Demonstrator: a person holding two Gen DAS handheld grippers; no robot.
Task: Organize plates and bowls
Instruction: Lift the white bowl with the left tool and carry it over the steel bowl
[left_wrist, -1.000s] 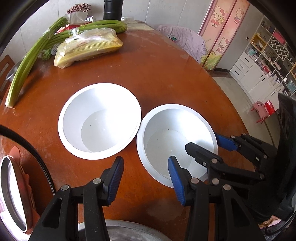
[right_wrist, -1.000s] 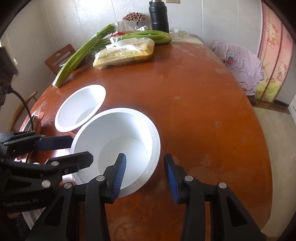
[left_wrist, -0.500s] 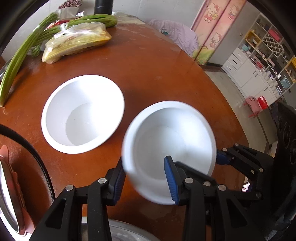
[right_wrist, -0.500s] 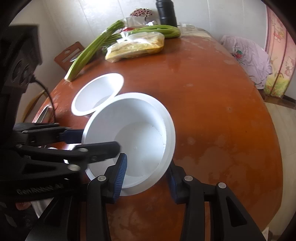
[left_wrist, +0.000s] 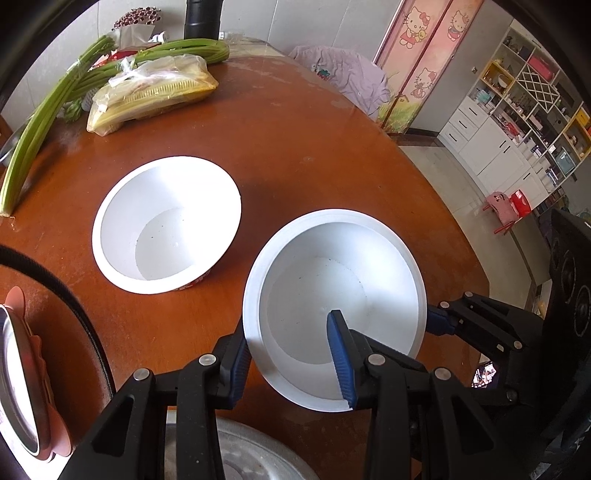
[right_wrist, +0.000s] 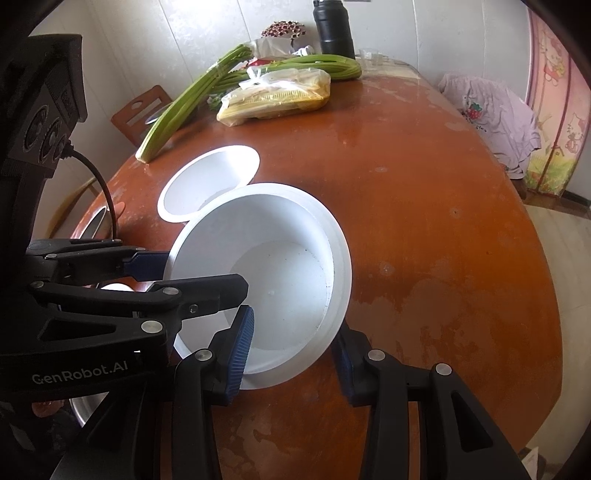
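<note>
Both hand-held grippers pinch the near bowl (left_wrist: 332, 291) at lower centre: left hand-held gripper (left_wrist: 293, 360) and right hand-held gripper (right_wrist: 291, 350) straddle its rim. Second bowl (left_wrist: 166, 225) rests on the counter (left_wrist: 314, 147), upper left.

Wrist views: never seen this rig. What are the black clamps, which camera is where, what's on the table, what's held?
No robot arm: a person holds two clamp-style grippers, each with a fisheye camera looking along its fingers. In the left wrist view the left gripper straddles the rim of the near white bowl; in the right wrist view the right gripper straddles the opposite rim. Both pinch that bowl, which looks tilted. A second white bowl sits on the brown table, with celery and a bagged yellow food package behind.
</note>
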